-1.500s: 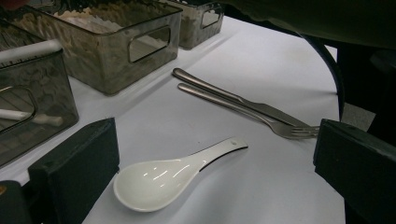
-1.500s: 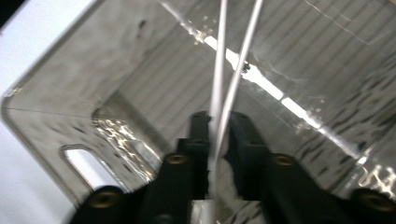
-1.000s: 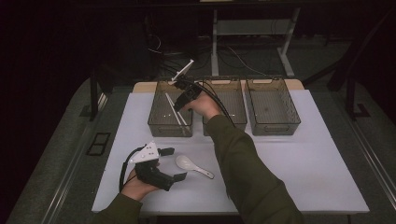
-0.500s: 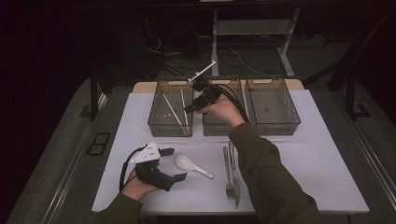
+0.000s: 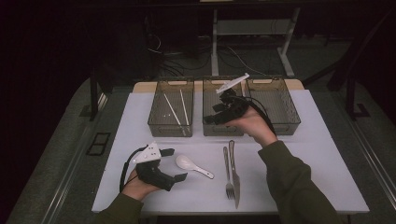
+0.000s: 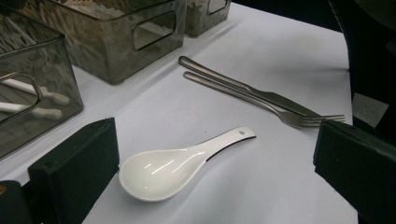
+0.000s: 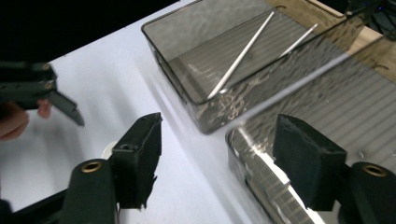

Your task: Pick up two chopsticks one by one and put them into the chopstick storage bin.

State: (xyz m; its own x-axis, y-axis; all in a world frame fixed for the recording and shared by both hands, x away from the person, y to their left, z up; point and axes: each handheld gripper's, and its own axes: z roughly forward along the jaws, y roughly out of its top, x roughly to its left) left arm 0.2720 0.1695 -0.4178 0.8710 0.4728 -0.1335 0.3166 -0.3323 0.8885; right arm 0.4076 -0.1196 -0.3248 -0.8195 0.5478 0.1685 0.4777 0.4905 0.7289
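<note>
A white table (image 5: 140, 116) carries three smoky plastic bins along its far edge. The left bin (image 5: 171, 108) holds two white chopsticks (image 5: 173, 111); the middle bin (image 5: 223, 120) and the right bin (image 5: 272, 105) look empty, though the dim light makes that hard to swear to. The right gripper (image 5: 211, 119) hangs over the middle bin's near left corner, jaws just opening, nothing between them. The left gripper (image 5: 176, 164) rests on the table, jaws spread wide and straddling a white ceramic spoon (image 6: 177, 165) without touching it. Just right of the spoon, a knife (image 5: 234, 173) and fork (image 5: 227, 172) lie side by side.
</note>
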